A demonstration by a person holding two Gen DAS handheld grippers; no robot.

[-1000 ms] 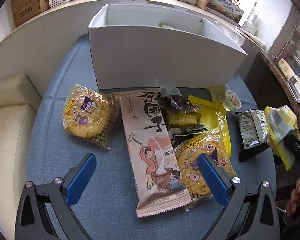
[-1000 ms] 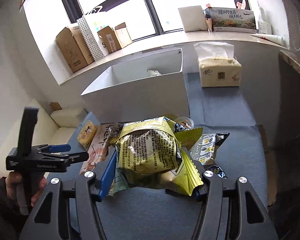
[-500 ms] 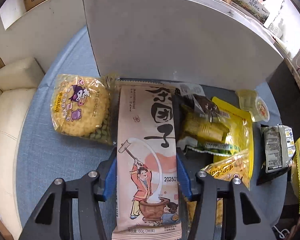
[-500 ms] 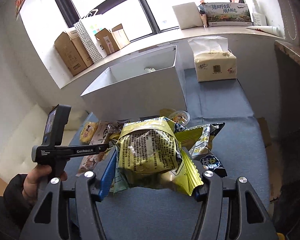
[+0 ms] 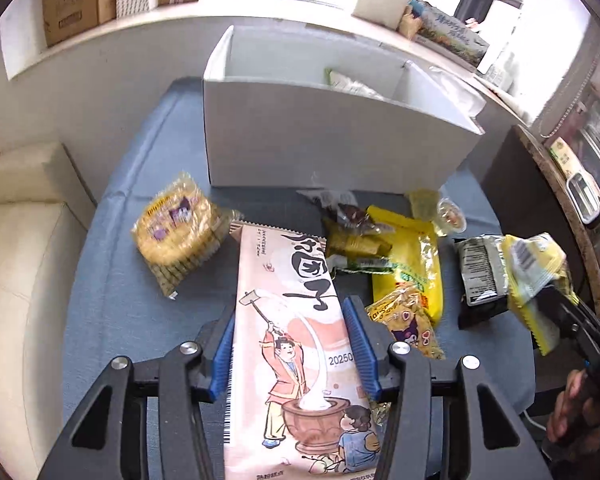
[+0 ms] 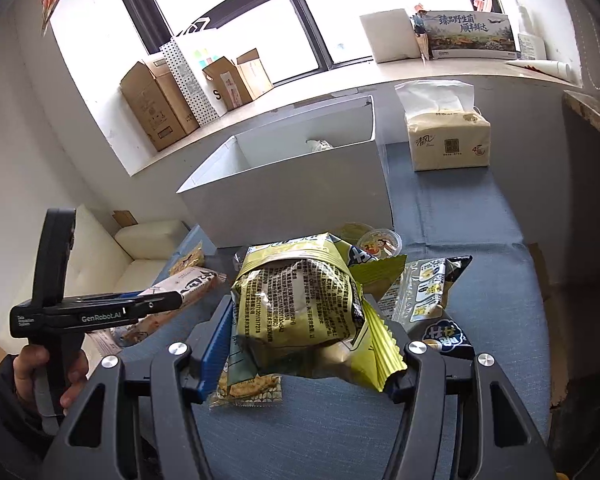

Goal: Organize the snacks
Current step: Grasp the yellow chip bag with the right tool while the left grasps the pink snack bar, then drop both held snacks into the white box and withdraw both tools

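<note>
A long pink snack packet (image 5: 300, 380) with a cartoon print sits between the blue pads of my left gripper (image 5: 290, 308). The jaws are closing and the pads press on both of its long edges. In the right wrist view the left gripper (image 6: 168, 300) holds the pink packet (image 6: 192, 284) tilted up off the blue table. My right gripper (image 6: 300, 312) is shut on a crumpled yellow-green snack bag (image 6: 292, 292), held above the table. The open white box (image 5: 320, 148) stands behind the snacks, with one pale packet showing inside.
On the blue cloth lie a round yellow cracker pack (image 5: 176, 228), a yellow bag (image 5: 412, 256), a grey-black bag (image 5: 480, 268) and a jelly cup (image 5: 450, 216). A tissue pack (image 6: 448, 140) stands right of the box. A cream sofa (image 5: 16, 260) is at the left.
My left gripper dropped onto the pink packet, went from wide open to gripping its edges, then rose with it. The right gripper and its bag stayed put.
</note>
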